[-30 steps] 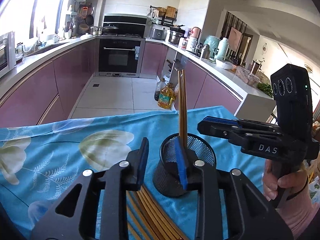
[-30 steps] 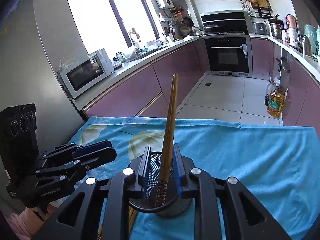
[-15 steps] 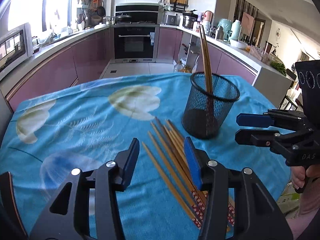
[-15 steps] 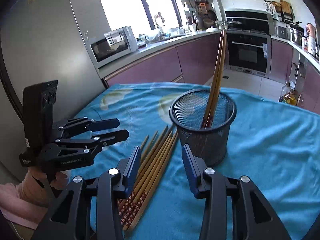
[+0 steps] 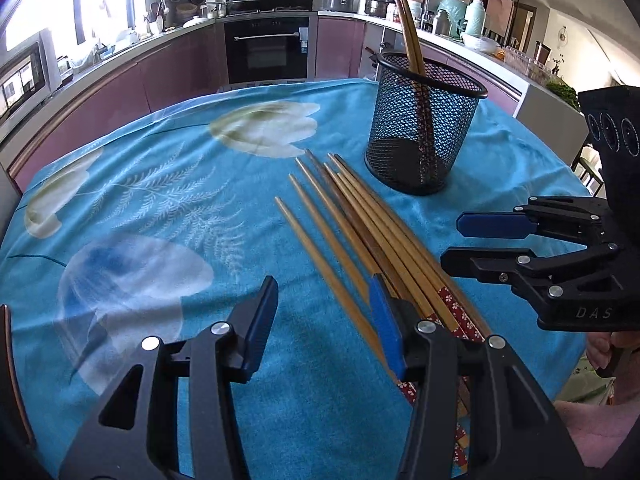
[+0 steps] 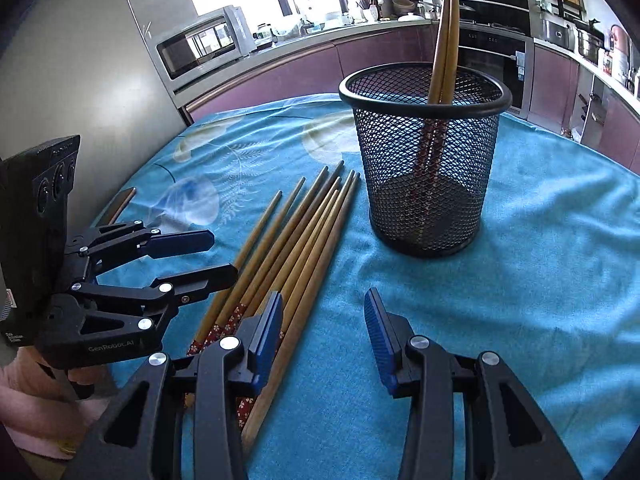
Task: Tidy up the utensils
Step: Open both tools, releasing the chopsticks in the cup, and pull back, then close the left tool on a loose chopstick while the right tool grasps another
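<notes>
Step in hand: two chopsticks already stand in the cup (image 6: 426, 152); both claws are free of them and low over the loose chopsticks (image 5: 360, 220), so by my judgement this is the reach for the next pick.
Cup: black mesh, upright on the blue cloth (image 5: 160, 184) that covers the surface; the standing pair (image 6: 446, 32) leans against its far rim, patterned ends down.
Loose chopsticks: a bundle flat on the cloth, just beside the cup; bare tips toward the cup, red patterned ends toward the person; most lie touching, one or two a little apart on the left side of the bundle.
Left claw (image 5: 324, 324): released, nothing between the blue pads; its jaws have just been opening; it hangs at the left edge of the bundle, the right pad over the outer sticks.
Right claw (image 6: 324, 330): released, empty; its jaws have also just been opening; the left pad sits over the right edge of the bundle, the gap itself mostly over bare cloth.
Next move calls for: shifting one claw so that a stick or two lies squarely between the pads; lowering to the cloth; closing near the patterned ends; then lifting, tipping upright and dropping into the cup.
Care: the sticks are thin and packed together, so a neighbour may roll or come up too; the light cup may tip if knocked.
</notes>
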`<state>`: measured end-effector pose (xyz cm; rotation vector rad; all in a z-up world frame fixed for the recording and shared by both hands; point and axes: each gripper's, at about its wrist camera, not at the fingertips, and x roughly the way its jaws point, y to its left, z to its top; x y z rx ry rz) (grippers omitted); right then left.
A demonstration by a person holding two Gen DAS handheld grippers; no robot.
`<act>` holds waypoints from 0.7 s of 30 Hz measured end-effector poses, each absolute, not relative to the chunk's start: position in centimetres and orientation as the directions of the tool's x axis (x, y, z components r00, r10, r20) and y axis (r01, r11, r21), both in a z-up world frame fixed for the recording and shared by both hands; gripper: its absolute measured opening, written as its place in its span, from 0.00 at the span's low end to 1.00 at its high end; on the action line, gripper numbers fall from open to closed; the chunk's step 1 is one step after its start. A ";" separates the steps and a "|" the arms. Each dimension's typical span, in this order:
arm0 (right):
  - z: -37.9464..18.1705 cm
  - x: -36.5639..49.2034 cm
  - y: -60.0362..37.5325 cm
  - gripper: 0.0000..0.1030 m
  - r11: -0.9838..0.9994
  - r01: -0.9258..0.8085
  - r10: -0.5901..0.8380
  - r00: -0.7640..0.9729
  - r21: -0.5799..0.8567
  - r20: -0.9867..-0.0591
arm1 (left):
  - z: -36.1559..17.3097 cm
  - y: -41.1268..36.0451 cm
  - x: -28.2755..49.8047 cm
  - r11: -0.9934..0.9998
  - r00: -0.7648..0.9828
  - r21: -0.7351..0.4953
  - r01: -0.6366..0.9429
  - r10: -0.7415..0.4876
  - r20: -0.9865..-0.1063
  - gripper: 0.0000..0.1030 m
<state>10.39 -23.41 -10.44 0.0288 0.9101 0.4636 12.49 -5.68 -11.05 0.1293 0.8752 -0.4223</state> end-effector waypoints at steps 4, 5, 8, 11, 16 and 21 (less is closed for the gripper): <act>-10.8 10.4 -23.0 0.40 0.907 -0.374 0.381 0.524 0.197 -0.761 | -11.4 -5.5 12.6 0.910 0.556 -0.069 0.408 -0.308 -0.772 0.44; -10.8 10.3 -23.0 0.40 0.908 -0.374 0.376 0.525 0.190 -0.763 | -11.4 -5.5 12.6 0.910 0.555 -0.070 0.408 -0.308 -0.773 0.44; -11.0 10.3 -22.8 0.40 0.909 -0.375 0.371 0.526 0.183 -0.766 | -11.5 -5.3 12.8 0.913 0.554 -0.067 0.403 -0.302 -0.776 0.44; -11.2 10.3 -22.5 0.40 0.912 -0.374 0.360 0.530 0.169 -0.768 | -11.7 -5.2 12.9 0.911 0.547 -0.072 0.406 -0.306 -0.779 0.44; -11.2 10.4 -22.6 0.39 0.917 -0.367 0.343 0.531 0.154 -0.775 | -11.8 -5.5 13.1 0.908 0.550 -0.046 0.416 -0.291 -0.783 0.42; -11.2 10.5 -22.5 0.38 0.921 -0.365 0.328 0.533 0.137 -0.780 | -11.8 -5.2 13.4 0.908 0.546 -0.047 0.416 -0.291 -0.785 0.33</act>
